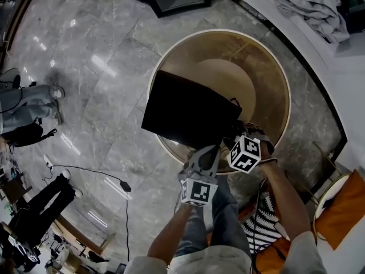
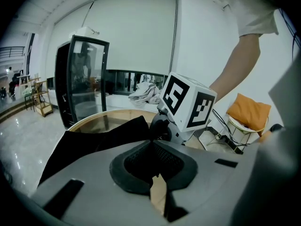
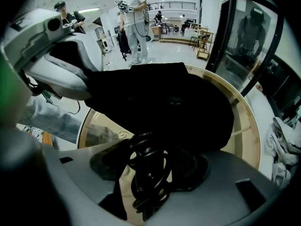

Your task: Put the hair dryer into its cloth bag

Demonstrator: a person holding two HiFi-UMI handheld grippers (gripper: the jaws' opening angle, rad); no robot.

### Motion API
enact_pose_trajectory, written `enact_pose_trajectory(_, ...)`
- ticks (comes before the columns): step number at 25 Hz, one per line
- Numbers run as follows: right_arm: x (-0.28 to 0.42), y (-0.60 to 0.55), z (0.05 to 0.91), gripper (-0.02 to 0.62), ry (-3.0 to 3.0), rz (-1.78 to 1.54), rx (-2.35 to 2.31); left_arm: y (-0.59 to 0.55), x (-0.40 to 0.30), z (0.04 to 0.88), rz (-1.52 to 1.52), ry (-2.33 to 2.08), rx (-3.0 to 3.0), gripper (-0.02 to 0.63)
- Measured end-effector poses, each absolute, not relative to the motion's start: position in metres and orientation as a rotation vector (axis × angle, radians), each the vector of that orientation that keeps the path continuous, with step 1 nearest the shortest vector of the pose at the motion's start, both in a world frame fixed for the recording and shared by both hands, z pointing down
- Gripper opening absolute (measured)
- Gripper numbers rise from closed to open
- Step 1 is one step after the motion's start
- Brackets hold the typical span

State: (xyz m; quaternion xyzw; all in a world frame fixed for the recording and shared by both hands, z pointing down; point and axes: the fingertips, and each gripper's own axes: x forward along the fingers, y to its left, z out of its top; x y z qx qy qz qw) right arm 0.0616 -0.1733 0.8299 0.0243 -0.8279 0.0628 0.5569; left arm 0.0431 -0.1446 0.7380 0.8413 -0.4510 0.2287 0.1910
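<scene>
Cloth bag (image 1: pixel 188 110), limp and black, is laid on round table (image 1: pixel 268 79), its near edge pinched by closed L gripper (image 2: pixel 151 142). Coiled cord (image 3: pixel 148 173) is straddled by wide jaws of R gripper (image 3: pixel 150 159), not squeezed. Dryer body unseen, prob. inside. Cord judged light, springy: best taken mid-coil.

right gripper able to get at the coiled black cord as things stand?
Likely yes. The coiled black cord sits between the right gripper's open jaws, at the near edge of the cloth bag, with nothing in the way. A gap shows beside it, so it isn't clamped yet.
</scene>
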Motion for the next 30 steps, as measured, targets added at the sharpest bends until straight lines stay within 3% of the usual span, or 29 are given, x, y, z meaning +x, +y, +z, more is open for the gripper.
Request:
enact_pose_trajectory(15,0.053,-0.180,0.795,0.266,-2.010,0.254,0.113,-0.156,0.026,0.720,0.595,-1.365,2.320,0.038)
enact_pose_trajectory(30,0.012,-0.195,0.801,0.267,-2.101,0.282,0.069,-0.158,0.045,0.712,0.473,-1.192,2.427,0.038)
